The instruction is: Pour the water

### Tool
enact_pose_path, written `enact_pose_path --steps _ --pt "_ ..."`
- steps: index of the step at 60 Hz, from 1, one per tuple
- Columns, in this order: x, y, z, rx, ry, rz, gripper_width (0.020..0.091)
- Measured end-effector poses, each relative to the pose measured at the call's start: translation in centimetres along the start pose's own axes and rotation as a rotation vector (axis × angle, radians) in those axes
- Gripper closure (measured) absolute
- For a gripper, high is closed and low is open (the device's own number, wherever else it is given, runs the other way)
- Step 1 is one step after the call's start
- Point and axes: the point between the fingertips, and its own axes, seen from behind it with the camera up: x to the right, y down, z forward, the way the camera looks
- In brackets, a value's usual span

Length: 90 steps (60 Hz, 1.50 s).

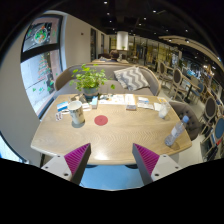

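Observation:
My gripper (pixel 111 160) stands open over the near edge of a light wooden table (pixel 115 138), with nothing between its magenta pads (pixel 76 157). Far ahead on the left part of the table stands a pale cup-like vessel (pixel 76 113). Right of it lies a small red round coaster (pixel 101 120). A second small cup (pixel 162 110) stands at the table's far right. No water can be made out in either vessel.
A green potted plant (pixel 91 79) sits at the table's far side, with papers (pixel 137 101) and small items beside it. A grey sofa with a striped cushion (pixel 130 78) stands beyond. A blue seat (pixel 110 177) shows under the fingers.

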Motion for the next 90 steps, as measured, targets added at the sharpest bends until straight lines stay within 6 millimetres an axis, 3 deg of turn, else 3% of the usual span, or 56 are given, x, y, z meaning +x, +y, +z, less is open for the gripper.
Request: enact_pose_path --steps 6,7,8,10,24,34,45,51,59,65,71,90 --pt "3.4 0.6 0.6 0.0 0.015 0.024 0.0249" --pt "2.0 0.4 0.4 0.0 0.018 0.028 0.0249" --pt "4.2 0.8 0.6 0.0 0.016 0.029 0.0251" --pt "6.1 1.3 1.5 0.001 0.021 0.032 0.025" --pt "17.9 4.4 3.9 -0.002 0.069 0.052 0.0253" --pt "27.3 6.6 7.1 0.004 0.107 0.076 0.025" --pt "34.3 6.1 12.1 0.053 0.099 0.083 0.0253" --pt "36.0 4.9 15.1 0.086 0.079 0.076 0.025" --pt "36.6 3.5 19.0 0.118 0.04 0.062 0.0259" --pt "36.9 2.9 21.3 0.135 0.016 0.052 0.0333" --pt "36.9 2.6 22.4 0.158 0.006 0.053 0.0534" --pt "37.5 2.2 22.5 0.189 0.018 0.094 0.071"
